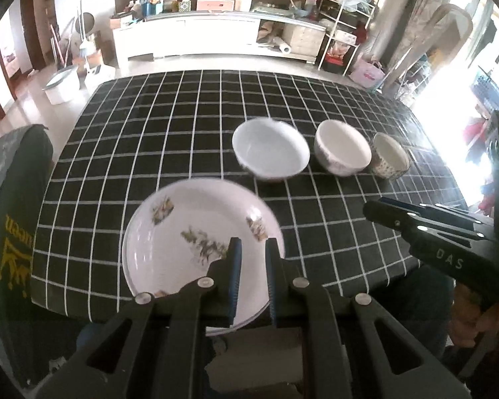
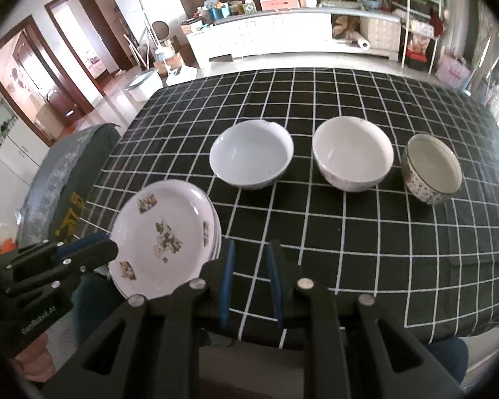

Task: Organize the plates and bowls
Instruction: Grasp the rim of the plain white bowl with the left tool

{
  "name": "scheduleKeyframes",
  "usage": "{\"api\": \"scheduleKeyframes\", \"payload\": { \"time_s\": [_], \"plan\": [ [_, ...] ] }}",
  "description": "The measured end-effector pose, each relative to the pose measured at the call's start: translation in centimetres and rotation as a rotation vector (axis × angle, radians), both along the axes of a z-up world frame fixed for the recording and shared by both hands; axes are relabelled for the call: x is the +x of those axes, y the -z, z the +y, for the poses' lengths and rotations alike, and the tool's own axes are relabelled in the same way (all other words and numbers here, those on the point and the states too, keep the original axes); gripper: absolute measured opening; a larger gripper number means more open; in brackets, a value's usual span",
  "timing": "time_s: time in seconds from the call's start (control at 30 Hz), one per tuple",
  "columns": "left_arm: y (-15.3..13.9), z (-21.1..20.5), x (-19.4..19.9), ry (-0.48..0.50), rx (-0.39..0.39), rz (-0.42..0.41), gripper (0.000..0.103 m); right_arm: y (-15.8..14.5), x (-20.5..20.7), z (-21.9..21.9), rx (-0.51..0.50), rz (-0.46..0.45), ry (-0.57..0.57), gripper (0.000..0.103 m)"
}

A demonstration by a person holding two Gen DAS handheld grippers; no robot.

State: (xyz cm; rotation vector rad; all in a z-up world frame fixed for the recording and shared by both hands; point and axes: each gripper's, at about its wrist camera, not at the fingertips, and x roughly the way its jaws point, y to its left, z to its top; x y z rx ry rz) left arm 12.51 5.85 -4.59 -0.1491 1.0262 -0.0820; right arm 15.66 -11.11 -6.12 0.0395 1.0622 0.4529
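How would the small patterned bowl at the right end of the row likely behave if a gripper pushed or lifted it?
The patterned bowl looks like glazed ceramic, so it is probably stiff, breakable and slick against the pads. It stands upright on the checked cloth, which may drag or bunch when pushed. Its walls are steep and it looks narrower than the white bowl beside it, so a rim grip seems safer than a shove.
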Motion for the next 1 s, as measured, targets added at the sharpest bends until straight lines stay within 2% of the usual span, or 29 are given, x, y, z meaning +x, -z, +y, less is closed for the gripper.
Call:
{"api": "scheduleKeyframes", "payload": {
  "time_s": [0.1,0.2,0.43,0.53,0.83,1.0],
  "plan": [
    [-0.9,0.0,1.2,-0.015,0.019,-0.009,0.012,-0.8,1.4,0.2,-0.01,-0.007,-0.029,0.024],
    [-1.5,0.2,3.0,-0.013,0.013,0.002,0.012,-1.0,3.9,0.0,0.018,0.055,-0.018,0.025],
    [-0.9,1.3,8.1,-0.021,-0.111,0.102,0.014,0.2,8.9,0.1,0.085,0.227,0.002,0.025],
    [0.1,1.8,9.9,-0.019,-0.151,0.14,0.019,1.1,10.4,0.7,0.083,0.268,0.001,0.026],
    [3.5,2.8,14.3,-0.03,-0.205,0.211,0.019,3.5,14.4,2.2,0.02,0.284,0.006,0.026],
    [5.1,2.6,16.6,-0.032,-0.191,0.232,0.019,5.3,16.5,2.4,0.002,0.307,0.019,0.026]
  ]
}}
